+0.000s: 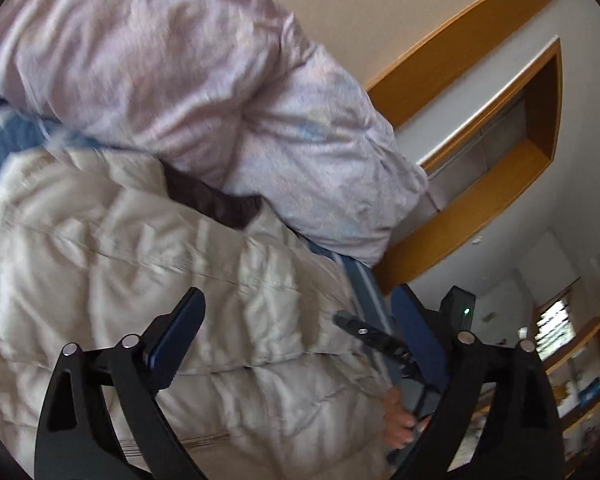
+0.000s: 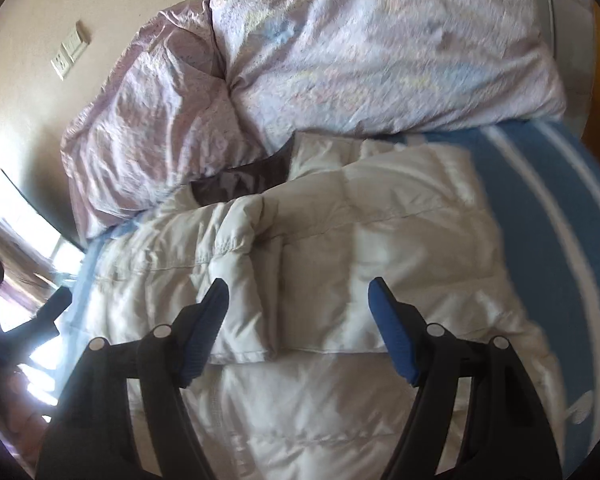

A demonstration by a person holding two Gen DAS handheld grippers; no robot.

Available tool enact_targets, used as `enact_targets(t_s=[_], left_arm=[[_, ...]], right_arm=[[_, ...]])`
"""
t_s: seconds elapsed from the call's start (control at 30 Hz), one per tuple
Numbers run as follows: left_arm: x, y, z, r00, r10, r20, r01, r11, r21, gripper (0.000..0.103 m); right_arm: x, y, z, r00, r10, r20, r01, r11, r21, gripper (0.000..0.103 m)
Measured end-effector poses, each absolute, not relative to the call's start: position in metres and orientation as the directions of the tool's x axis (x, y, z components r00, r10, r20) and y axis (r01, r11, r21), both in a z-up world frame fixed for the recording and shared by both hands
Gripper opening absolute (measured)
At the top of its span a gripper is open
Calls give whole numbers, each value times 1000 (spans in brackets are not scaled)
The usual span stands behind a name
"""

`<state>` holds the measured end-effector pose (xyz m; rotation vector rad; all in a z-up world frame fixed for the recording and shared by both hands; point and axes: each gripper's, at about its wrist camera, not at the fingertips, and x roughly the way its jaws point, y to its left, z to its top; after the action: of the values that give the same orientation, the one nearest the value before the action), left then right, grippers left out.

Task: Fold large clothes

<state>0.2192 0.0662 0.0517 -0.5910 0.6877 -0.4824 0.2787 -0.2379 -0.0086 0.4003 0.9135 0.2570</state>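
Setting: bedroom; bed [image 2: 548, 216] under a blue striped sheet, beige wall with a wood-framed opening [image 1: 512, 152] behind.
Bedding: lilac duvet [image 2: 340, 60] heaped along the far side of the bed, touching the jacket's collar end.
Garment: cream quilted jacket [image 2: 380, 220] lay flat on the sheet, one sleeve [image 2: 240, 280] folded across the body, dark lining showing at the collar.
Left gripper [image 1: 296, 328]: fingers stood wide, nothing between them, over the jacket's edge.
Right gripper [image 2: 296, 320]: fingers fairly wide, empty, straddling the folded sleeve from above.
Risk: puffy, slick fabric would likely spring open or slide on the sheet; a shallow pinch might catch one layer only and undo the sleeve fold.
Risk: the duvet crowding the collar could snag a fold made toward it.
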Motion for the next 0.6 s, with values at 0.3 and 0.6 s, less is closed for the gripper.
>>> enact_targets(t_s=[0.3,0.6], left_arm=[[164,137,33,771,-158,-617,-32,958,-285,100],[163,179,11,745,-35,-666,-180,951,-251,100]], right_arm=[[309,-204,-46,430,477,-767,-48,860,508,50],[304,-191,-19,575,366,-732,-61,911,407,11]])
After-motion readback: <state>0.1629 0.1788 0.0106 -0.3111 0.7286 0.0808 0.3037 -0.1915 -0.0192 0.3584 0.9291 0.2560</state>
